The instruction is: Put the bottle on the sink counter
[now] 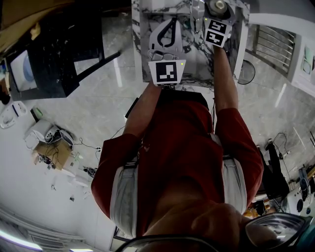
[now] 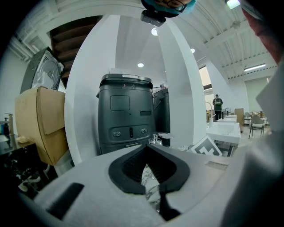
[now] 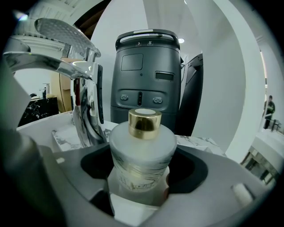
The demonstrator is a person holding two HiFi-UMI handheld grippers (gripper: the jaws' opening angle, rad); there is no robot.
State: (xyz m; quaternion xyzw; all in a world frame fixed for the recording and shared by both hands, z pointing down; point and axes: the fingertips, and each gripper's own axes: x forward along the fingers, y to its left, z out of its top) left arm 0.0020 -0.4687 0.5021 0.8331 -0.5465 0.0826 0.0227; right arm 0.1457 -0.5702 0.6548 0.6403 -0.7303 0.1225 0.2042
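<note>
**Little to read from here**

I make out just two digits, "3" and "8", on the top edge of the dark grey machine (image 3: 144,88) — they show in both gripper views. The bottle (image 3: 140,153) carries gilt print too blurred to read. The marker cube (image 1: 165,72) shows only a black-and-white pattern.

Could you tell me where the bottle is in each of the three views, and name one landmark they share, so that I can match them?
Head view: the bottle is at the top edge, right of the middle.
Left gripper view: I cannot make it out here.
Right gripper view: it stands in the centre, between the jaws.
Shared landmark: the marbled counter shows in all three.
</note>
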